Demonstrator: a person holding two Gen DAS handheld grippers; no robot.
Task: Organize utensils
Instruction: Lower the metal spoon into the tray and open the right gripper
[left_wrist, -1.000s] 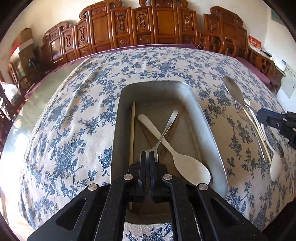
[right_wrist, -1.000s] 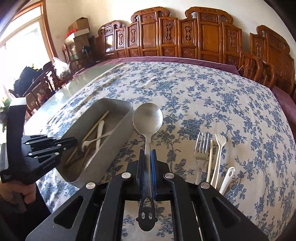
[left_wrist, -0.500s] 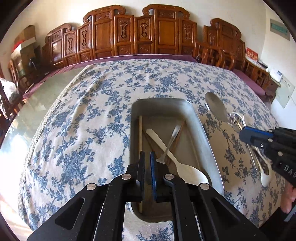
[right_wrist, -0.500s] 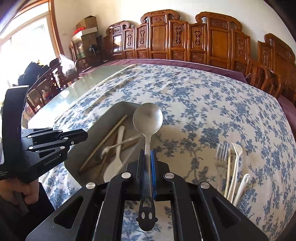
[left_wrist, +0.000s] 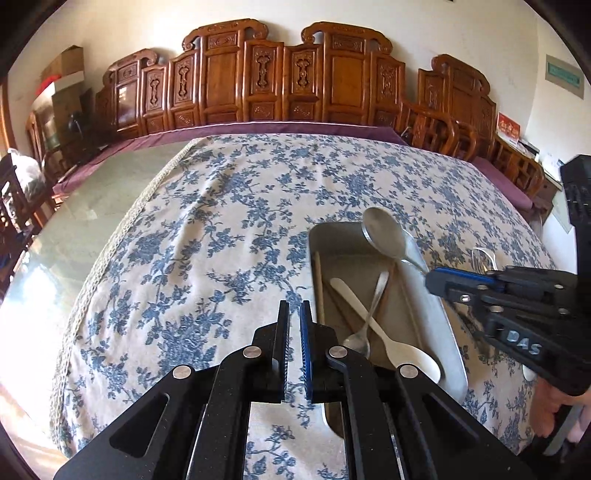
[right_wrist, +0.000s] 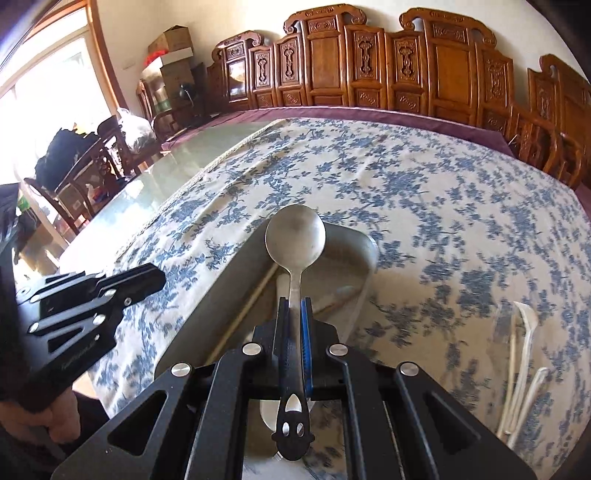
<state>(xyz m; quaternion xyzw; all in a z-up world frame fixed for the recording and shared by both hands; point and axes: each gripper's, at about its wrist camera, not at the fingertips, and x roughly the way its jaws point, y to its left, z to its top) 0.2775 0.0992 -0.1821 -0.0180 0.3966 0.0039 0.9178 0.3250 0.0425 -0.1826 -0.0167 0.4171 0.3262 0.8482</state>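
Observation:
My right gripper (right_wrist: 294, 306) is shut on the handle of a large metal spoon (right_wrist: 295, 236), with the bowl pointing forward. The spoon hangs over the far end of a long metal tray (right_wrist: 207, 306). In the left wrist view the same spoon (left_wrist: 384, 234) and right gripper (left_wrist: 436, 280) hover above the tray's right rim (left_wrist: 439, 306). In the tray lie a white spoon (left_wrist: 391, 343), a small metal spoon (left_wrist: 369, 314) and chopsticks (left_wrist: 319, 291). My left gripper (left_wrist: 294, 314) is shut with nothing in it, above the cloth just left of the tray.
White plastic utensils (right_wrist: 521, 362) and a blurred metal fork (right_wrist: 502, 325) lie on the blue-flowered tablecloth (left_wrist: 221, 240) right of the tray. Bare glass tabletop (left_wrist: 85, 221) shows at the left. Carved wooden chairs (left_wrist: 277, 81) line the far edge.
The right gripper has carried the large spoon leftward, from above the cloth to above the tray. The left gripper has drawn off the tray to the left and risen.

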